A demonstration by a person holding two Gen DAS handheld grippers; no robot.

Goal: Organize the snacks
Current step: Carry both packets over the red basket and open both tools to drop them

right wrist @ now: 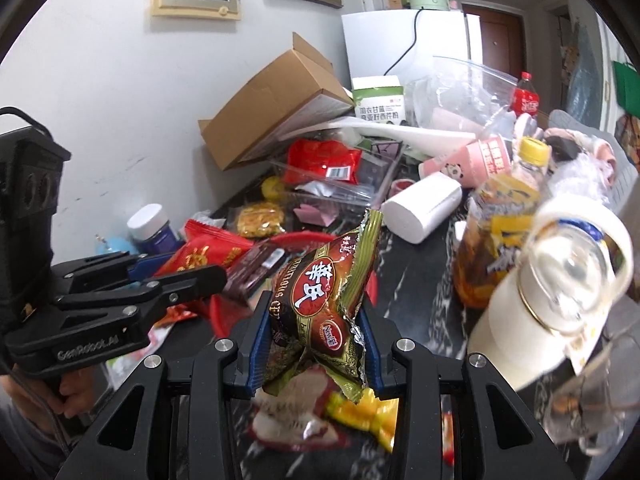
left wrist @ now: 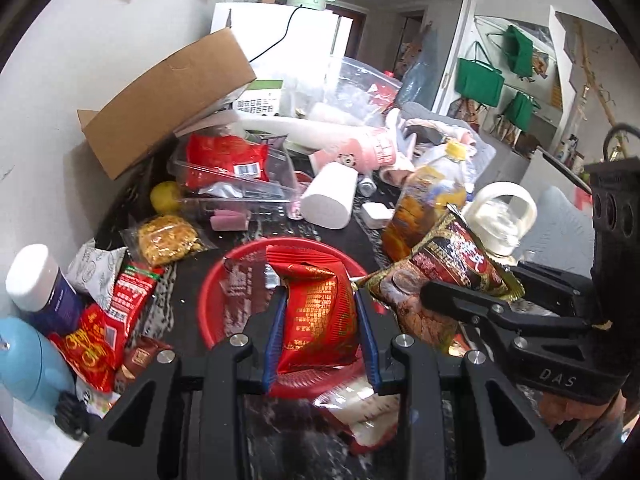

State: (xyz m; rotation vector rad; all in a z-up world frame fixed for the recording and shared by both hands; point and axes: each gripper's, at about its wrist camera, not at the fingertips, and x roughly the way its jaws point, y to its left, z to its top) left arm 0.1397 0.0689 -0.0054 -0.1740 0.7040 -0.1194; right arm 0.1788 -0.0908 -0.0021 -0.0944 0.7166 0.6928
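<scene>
Both tongs are loaded at once. The left tongs [left wrist: 320, 320] pinch a red snack packet [left wrist: 316, 312] between their blue pads, and in the left wrist view that packet hangs right over the red basket [left wrist: 212, 300], which already has a dark packet [left wrist: 240, 296] lying in it. The right tongs [right wrist: 312, 340] pinch a brown and green snack packet [right wrist: 324, 292] by its lower half, so the crimped top stands free toward twelve o'clock; from the left wrist view this packet sits at about three o'clock of the basket, just past its rim. To do this step well, I would bring each packet over the basket's open middle before letting go, lowering it close to the packets already there so it does not bounce out over the shallow rim. One hand at a time seems wiser, since the two tongs are near each other and could knock together (the basket is not roomy). The juice bottle [right wrist: 500, 240] and the white jar with a clear lid [right wrist: 532, 320] stand at two to three o'clock in the right wrist view, near the right hand's path across the dark tabletop [right wrist: 420, 288], so the swing should stay clear of them. More loose snacks, such as a red packet [left wrist: 96, 340] at nine o'clock of the basket, remain on the tabletop.
</scene>
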